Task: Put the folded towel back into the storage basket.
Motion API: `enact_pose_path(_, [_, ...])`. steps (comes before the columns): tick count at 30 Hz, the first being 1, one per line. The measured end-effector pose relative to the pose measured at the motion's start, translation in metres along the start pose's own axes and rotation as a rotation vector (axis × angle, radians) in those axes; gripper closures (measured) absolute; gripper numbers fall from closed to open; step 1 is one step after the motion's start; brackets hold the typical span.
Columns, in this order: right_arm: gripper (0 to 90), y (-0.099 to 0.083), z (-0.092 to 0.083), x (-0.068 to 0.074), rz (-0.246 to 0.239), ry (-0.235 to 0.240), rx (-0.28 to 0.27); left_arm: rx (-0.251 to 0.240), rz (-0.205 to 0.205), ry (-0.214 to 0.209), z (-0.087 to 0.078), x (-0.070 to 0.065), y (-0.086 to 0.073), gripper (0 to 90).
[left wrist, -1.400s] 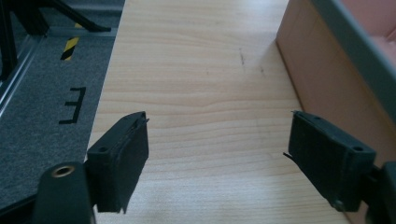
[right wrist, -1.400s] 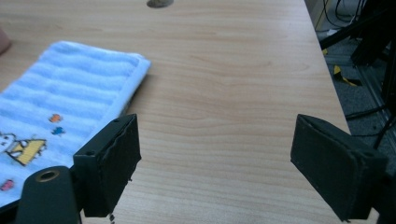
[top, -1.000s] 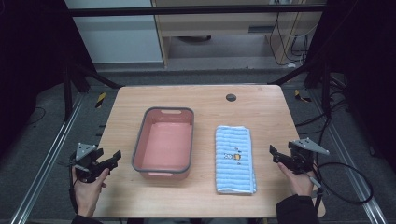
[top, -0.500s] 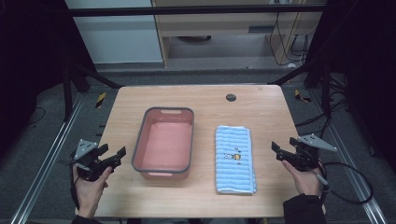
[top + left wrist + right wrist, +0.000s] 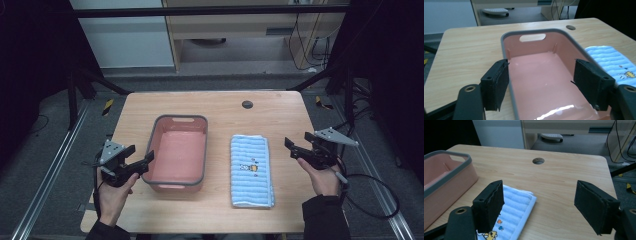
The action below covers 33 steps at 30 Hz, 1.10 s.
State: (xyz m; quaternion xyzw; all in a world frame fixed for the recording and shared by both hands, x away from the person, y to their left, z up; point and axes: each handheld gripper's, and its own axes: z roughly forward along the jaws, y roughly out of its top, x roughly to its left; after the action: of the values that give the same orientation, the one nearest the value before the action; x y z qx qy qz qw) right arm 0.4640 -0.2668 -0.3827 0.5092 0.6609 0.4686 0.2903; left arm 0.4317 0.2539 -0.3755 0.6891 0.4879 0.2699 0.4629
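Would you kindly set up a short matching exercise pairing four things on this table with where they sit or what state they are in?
Things:
1. basin
2. towel
3. hole
4. left gripper

Descriptions:
A. folded flat, right of centre
B. open, next to the pink rim
C. empty, left of centre
D. in the tabletop near the far edge

Pairs: 1-C, 2-A, 3-D, 4-B

Wooden table (image 5: 210, 107), round grommet hole (image 5: 247, 104) (far edge), grey floor (image 5: 240, 70)
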Motion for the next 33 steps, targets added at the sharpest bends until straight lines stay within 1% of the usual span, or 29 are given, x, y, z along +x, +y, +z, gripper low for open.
enact_pose_path(3, [24.1,0.007,0.003,0.005,-0.018,0.006,0.000,-0.001,0.013,-0.014,0.004,-0.010,0.005,29.3])
enact_pose_path(4, [24.4,0.009,0.004,0.007,-0.020,0.008,0.002,-0.001,0.013,-0.014,0.004,-0.010,0.005,29.4])
enact_pose_path(7, [25.5,0.014,0.007,0.010,-0.027,0.012,-0.002,-0.002,0.032,-0.037,0.010,-0.025,0.010,29.9])
enact_pose_path(8, [25.5,0.014,0.007,0.010,-0.027,0.012,-0.002,-0.002,0.032,-0.037,0.010,-0.025,0.010,30.0])
enact_pose_path(9, [26.0,0.017,0.011,0.012,-0.030,0.012,-0.001,-0.002,0.037,-0.043,0.012,-0.030,0.011,30.0])
enact_pose_path(10, [26.0,0.018,0.013,0.012,-0.029,0.014,0.000,-0.001,0.042,-0.061,0.016,-0.038,0.013,30.2])
enact_pose_path(11, [26.0,0.019,0.015,0.013,-0.032,0.016,0.003,0.001,0.046,-0.065,0.018,-0.041,0.013,30.4])
enact_pose_path(12, [26.0,0.019,0.015,0.013,-0.032,0.016,0.003,0.001,0.046,-0.065,0.018,-0.041,0.013,30.5])
enact_pose_path(13, [26.1,0.020,0.020,0.015,-0.037,0.015,0.013,0.003,0.058,-0.078,0.023,-0.050,0.014,30.6])
enact_pose_path(15, [26.1,0.020,0.024,0.017,-0.043,0.017,0.023,0.005,0.068,-0.085,0.027,-0.058,0.014,30.6])
enact_pose_path(17, [26.1,0.021,0.028,0.018,-0.039,0.024,0.023,0.009,0.071,-0.102,0.031,-0.064,0.014,30.9])
enact_pose_path(18, [26.1,0.021,0.028,0.018,-0.039,0.024,0.023,0.009,0.071,-0.102,0.031,-0.064,0.014,30.9])
enact_pose_path(19, [25.9,0.022,0.032,0.018,-0.038,0.028,0.030,0.014,0.080,-0.108,0.035,-0.070,0.014,30.9])
enact_pose_path(21, [25.8,0.022,0.036,0.018,-0.049,0.022,0.037,0.023,0.087,-0.120,0.040,-0.076,0.013,31.0])
enact_pose_path(22, [25.9,0.022,0.038,0.018,-0.049,0.023,0.038,0.023,0.087,-0.120,0.040,-0.076,0.013,31.0])
enact_pose_path(23, [25.9,0.022,0.038,0.018,-0.049,0.023,0.038,0.026,0.089,-0.126,0.042,-0.080,0.013,31.0])
enact_pose_path(25, [26.0,0.021,0.043,0.017,-0.049,0.024,0.050,0.032,0.093,-0.138,0.046,-0.087,0.012,31.2])
enact_pose_path(26, [26.0,0.021,0.045,0.017,-0.050,0.022,0.053,0.037,0.103,-0.145,0.049,-0.093,0.012,31.3])
enact_pose_path(28, [25.9,0.021,0.048,0.015,-0.053,0.019,0.056,0.050,0.117,-0.156,0.054,-0.100,0.011,31.5])
enact_pose_path(31, [25.7,0.020,0.052,0.014,-0.038,0.018,0.065,0.058,0.122,-0.175,0.060,-0.111,0.009,31.5])
enact_pose_path(32, [25.8,0.020,0.054,0.013,-0.042,0.015,0.071,0.058,0.122,-0.175,0.060,-0.111,0.009,31.5])
enact_pose_path(33, [25.9,0.019,0.055,0.013,-0.044,0.015,0.073,0.064,0.127,-0.187,0.063,-0.118,0.008,31.5])
